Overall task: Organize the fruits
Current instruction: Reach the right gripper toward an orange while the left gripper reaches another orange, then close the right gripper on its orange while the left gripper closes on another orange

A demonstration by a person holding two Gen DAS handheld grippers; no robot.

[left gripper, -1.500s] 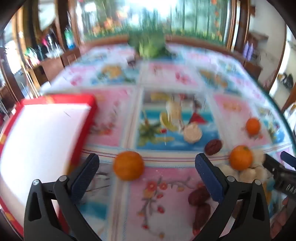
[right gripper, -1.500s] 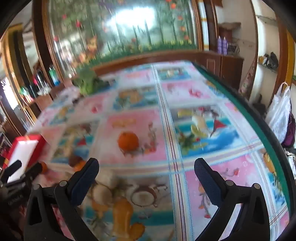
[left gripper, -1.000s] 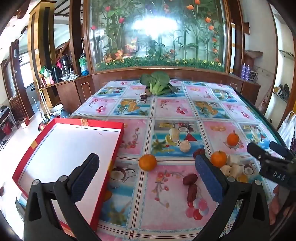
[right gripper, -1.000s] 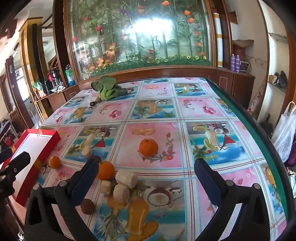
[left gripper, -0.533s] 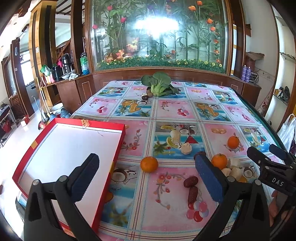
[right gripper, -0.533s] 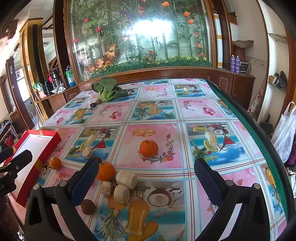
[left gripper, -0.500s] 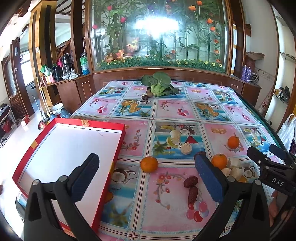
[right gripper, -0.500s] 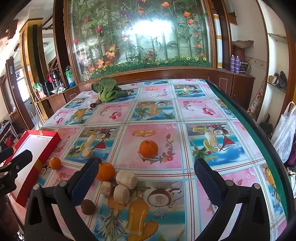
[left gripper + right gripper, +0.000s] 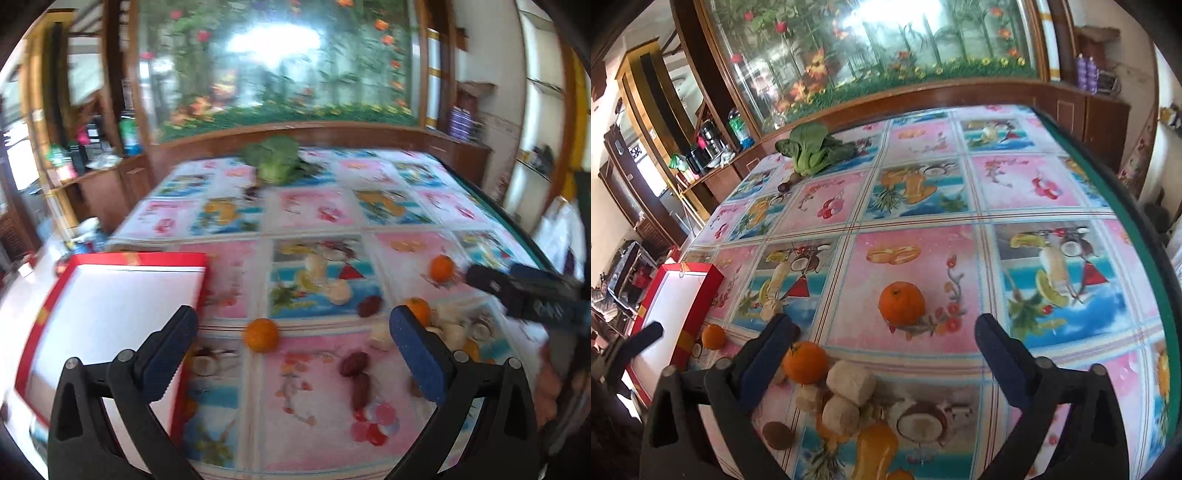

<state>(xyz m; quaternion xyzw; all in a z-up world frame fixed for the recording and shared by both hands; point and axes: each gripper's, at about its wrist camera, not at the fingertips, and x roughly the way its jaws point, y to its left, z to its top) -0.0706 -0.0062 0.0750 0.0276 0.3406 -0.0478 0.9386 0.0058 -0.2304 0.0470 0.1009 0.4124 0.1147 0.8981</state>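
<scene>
Three oranges lie on the fruit-print tablecloth: one (image 9: 262,334) between my left gripper's fingers and ahead of them, one (image 9: 417,310) by the right finger, one (image 9: 442,268) farther right. The last orange (image 9: 902,303) lies just ahead of my right gripper (image 9: 882,354). A second orange (image 9: 805,361) sits at that gripper's left finger beside pale root pieces (image 9: 850,382). Dark red dates (image 9: 354,363) lie near my left gripper (image 9: 291,354). Both grippers are open and empty. A red box with a white inside (image 9: 107,295) stands at the left.
A leafy green vegetable (image 9: 812,149) lies at the table's far end. The table's green edge (image 9: 1126,199) runs along the right. A wooden cabinet and glass mural stand behind. My right gripper also shows in the left wrist view (image 9: 524,291) at the right.
Both grippers have moved forward and lower over the table. The right one has tilted and closed in on the middle orange. The left view has blurred with motion.
</scene>
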